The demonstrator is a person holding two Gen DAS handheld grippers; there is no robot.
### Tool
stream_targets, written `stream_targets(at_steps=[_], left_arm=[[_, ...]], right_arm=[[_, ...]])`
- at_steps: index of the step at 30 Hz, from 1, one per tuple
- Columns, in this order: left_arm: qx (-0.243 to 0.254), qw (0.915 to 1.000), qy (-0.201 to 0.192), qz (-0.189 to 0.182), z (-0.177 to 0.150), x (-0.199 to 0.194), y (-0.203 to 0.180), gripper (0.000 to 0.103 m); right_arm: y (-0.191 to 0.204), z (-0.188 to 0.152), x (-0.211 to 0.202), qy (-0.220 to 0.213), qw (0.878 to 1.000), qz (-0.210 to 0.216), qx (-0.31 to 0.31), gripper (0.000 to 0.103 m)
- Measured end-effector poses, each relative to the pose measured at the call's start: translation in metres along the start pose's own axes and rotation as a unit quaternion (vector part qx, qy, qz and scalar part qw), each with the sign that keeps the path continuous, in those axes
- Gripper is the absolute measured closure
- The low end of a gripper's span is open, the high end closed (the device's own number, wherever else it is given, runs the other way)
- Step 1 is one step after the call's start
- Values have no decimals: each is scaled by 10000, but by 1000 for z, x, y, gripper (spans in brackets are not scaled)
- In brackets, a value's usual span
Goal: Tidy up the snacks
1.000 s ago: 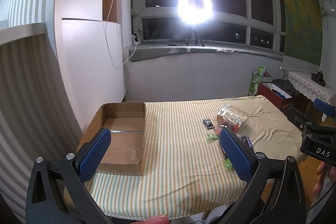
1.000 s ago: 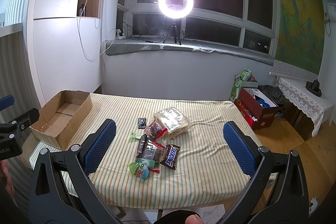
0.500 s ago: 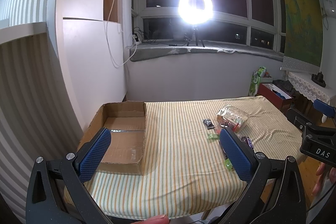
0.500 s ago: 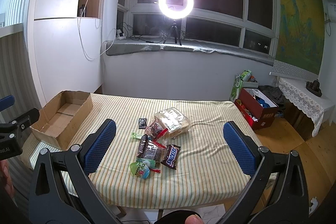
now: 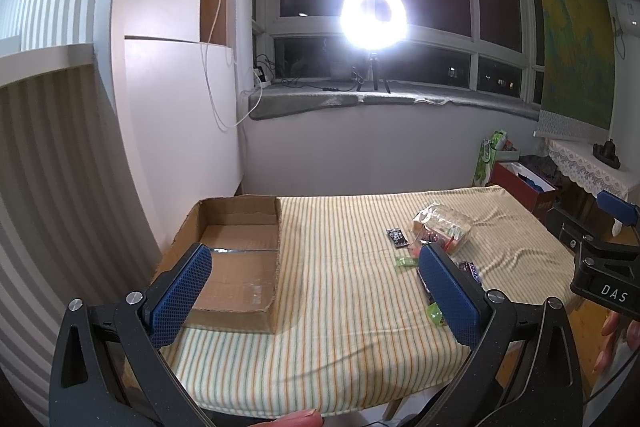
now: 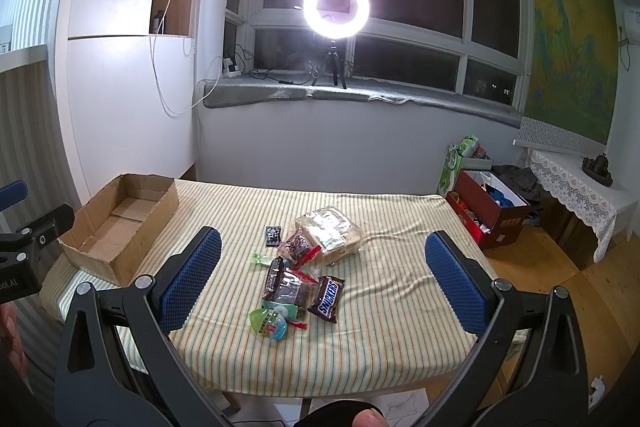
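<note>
Left claw (image 5: 314,285) spread wide, nothing between the pads, hovering over the near edge of the counter (image 5: 320,355). Right claw (image 6: 320,277) same state: spread, empty, above the near edge further right.

Counter has a striped cloth on it. Snack pile sits right of centre (all loose, nothing boxed yet):
- green egg-shaped candy pack (image 6: 269,323) nearest the near edge
- Snickers bar (image 6: 327,298) just right of it, touching the dark clear-window packet (image 6: 285,285)
- small green wrapper (image 6: 261,259) just left of the pile
- red-and-clear packet (image 6: 298,247) leaning on the big clear bread bag (image 6: 330,233), which is the farthest of the heap
- small black sachet (image 6: 273,235) lying apart, just left of the bread bag

Cardboard box (image 5: 240,259) open-topped and empty, on the left edge of the counter, reaching nearly to the far left corner; well apart from the snacks.

Behind the counter: windowsill with a lit ring light (image 6: 336,7) on a small tripod. On the floor right of the counter, a red box (image 6: 486,205) and a green bag (image 6: 456,165).
</note>
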State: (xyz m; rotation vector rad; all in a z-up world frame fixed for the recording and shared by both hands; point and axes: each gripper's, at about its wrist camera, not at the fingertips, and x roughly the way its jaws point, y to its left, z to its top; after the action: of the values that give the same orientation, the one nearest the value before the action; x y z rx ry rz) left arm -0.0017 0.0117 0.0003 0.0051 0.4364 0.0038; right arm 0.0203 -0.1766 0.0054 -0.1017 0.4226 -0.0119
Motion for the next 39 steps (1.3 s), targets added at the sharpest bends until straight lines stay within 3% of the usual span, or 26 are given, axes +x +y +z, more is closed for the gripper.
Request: stream_targets(at_steps=[16,23,33,39], left_arm=[[-3,10000,-5,5,-1,0,1,0],[24,9999,122,-40,-2,10,-1,0],[123,9967,785,-175,-13,66,-22,0],[251,9894,1391,-338,-35,115,-44,0]], right_arm=[[0,-1,1,14,10000,14,5,0],[-5,-5,14,269,9996,99,49,0],[-32,-41,90,1131,9932,188,223,0],[-51,-68,134,1648,9852,214,425,0]])
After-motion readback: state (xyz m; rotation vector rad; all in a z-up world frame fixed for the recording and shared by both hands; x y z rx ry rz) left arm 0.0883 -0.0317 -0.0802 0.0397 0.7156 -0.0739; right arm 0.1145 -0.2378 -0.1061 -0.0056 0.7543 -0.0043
